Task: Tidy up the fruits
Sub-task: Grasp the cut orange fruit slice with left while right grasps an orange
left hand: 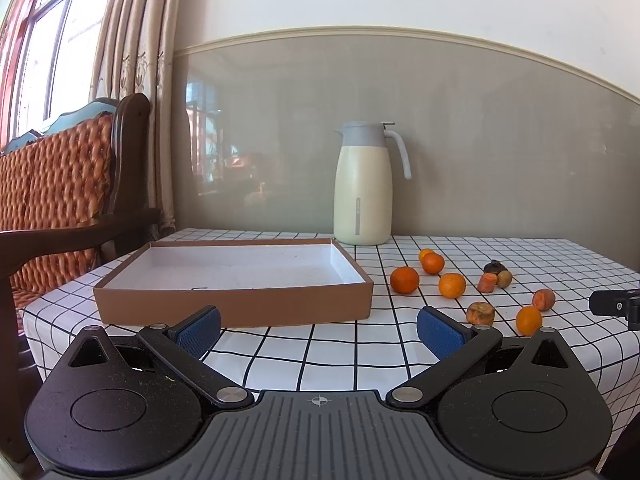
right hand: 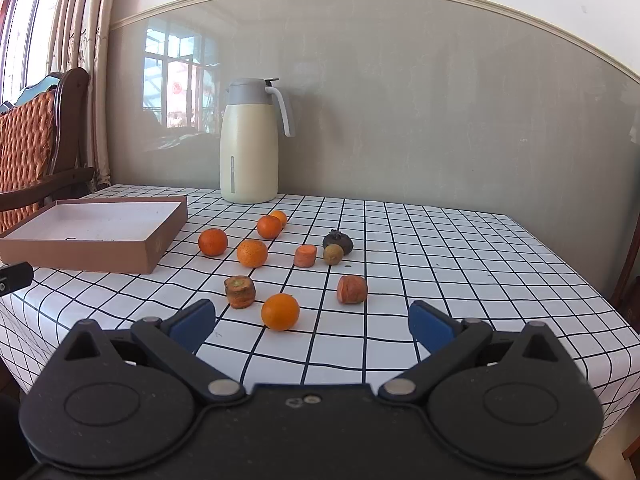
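Oranges [right hand: 280, 311] lie scattered beside box [right hand: 158, 246], near table edge [right hand: 592, 376].

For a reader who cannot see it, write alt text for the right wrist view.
An open right gripper hovers at the near edge of a checked tablecloth scattered with five oranges, nearest one, three carrot chunks, and two dark fruits. An empty brown box sits left; a cream thermos jug stands by the wall.
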`<action>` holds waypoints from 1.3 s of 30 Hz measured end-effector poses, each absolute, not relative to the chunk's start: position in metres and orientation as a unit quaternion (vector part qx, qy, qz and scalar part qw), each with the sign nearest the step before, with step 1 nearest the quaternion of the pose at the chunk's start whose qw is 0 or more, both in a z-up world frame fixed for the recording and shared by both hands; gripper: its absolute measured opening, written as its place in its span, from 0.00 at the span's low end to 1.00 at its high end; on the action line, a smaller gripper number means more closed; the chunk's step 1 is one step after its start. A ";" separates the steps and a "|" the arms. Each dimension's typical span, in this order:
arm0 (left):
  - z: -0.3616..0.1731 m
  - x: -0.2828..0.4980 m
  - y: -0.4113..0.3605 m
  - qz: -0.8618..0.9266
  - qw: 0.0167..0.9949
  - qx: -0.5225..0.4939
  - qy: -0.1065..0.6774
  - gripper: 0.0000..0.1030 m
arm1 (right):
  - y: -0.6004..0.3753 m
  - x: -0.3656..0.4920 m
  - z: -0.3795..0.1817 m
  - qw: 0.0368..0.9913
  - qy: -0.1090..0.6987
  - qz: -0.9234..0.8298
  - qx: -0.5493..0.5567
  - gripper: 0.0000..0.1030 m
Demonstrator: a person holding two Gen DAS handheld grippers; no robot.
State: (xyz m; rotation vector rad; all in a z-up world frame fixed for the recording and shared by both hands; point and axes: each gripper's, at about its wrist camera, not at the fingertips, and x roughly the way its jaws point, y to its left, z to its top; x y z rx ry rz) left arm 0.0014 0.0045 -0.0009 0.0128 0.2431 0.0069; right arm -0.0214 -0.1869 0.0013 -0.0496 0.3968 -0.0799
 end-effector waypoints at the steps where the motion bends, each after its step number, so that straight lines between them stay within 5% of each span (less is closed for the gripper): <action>1: -0.001 0.002 0.004 0.004 0.993 0.006 0.121 1.00 | -0.187 -0.021 0.001 0.979 0.197 -0.040 -0.024 0.94; 16: 0.000 0.029 0.006 -0.002 0.988 -0.029 0.149 1.00 | -0.186 -0.005 0.005 0.978 0.202 -0.022 -0.039 0.94; 25: -0.011 0.067 -0.040 -0.059 0.987 0.020 0.149 1.00 | -0.190 0.025 -0.002 0.975 0.218 -0.019 -0.044 0.71; 28: -0.015 0.077 -0.052 -0.080 0.984 0.032 0.158 0.72 | -0.188 0.033 -0.008 0.973 0.224 -0.017 -0.054 0.69; 39: -0.030 0.100 -0.083 -0.133 0.974 0.033 0.183 0.70 | -0.190 0.047 -0.021 0.966 0.245 -0.011 -0.086 0.52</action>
